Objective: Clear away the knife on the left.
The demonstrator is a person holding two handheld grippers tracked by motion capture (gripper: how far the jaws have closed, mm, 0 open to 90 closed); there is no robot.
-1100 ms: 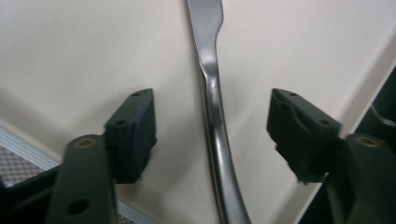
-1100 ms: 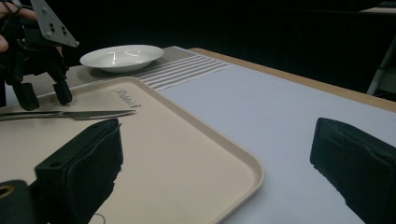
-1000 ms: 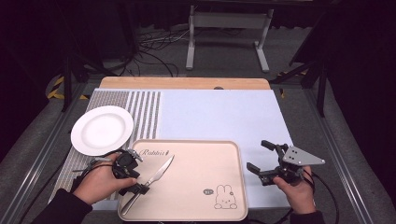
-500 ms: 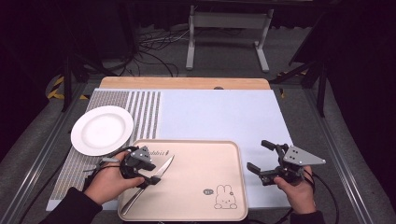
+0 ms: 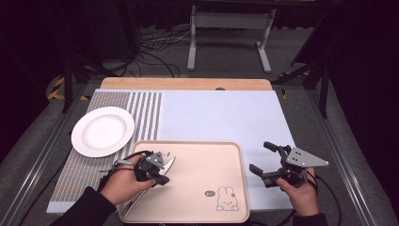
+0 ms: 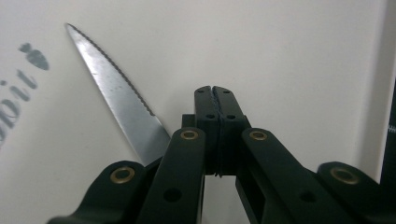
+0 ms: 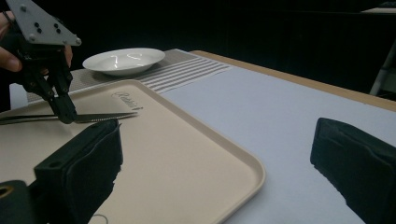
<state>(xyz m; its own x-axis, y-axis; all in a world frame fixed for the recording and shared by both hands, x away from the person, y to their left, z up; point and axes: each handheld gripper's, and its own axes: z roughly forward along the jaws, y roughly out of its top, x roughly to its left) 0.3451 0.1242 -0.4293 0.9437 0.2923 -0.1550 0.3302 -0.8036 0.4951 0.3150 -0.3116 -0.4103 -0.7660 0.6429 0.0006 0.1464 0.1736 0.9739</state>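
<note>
The left gripper (image 6: 215, 88) has its fingers clenched. In the left gripper view the two black pads meet face to face, with only a thin seam between them and nothing visible in that seam at the tips. The jaws have just been closing. The knife (image 6: 116, 102) lies just beside them: its serrated blade runs out toward eleven o'clock and its near end slips under the left finger's linkage. Whether any part of it is pinched lower down cannot be told.

In the high view, the left gripper (image 5: 162, 178) stands over the nine o'clock side of the beige tray (image 5: 202, 188). The knife (image 5: 168, 164) lies on the tray there, tip toward one o'clock and handle toward seven.

The right gripper (image 5: 261, 157) is released, its jaws standing wide apart with nothing between them. It hovers at three o'clock of the tray, just off the rim, over the pale blue mat (image 5: 216, 115).

Farther out, a white plate (image 5: 102, 131) sits at ten o'clock of the tray on the mat's striped part (image 5: 146, 113). A bare strip of the wooden table (image 5: 188, 84) shows at twelve.
</note>
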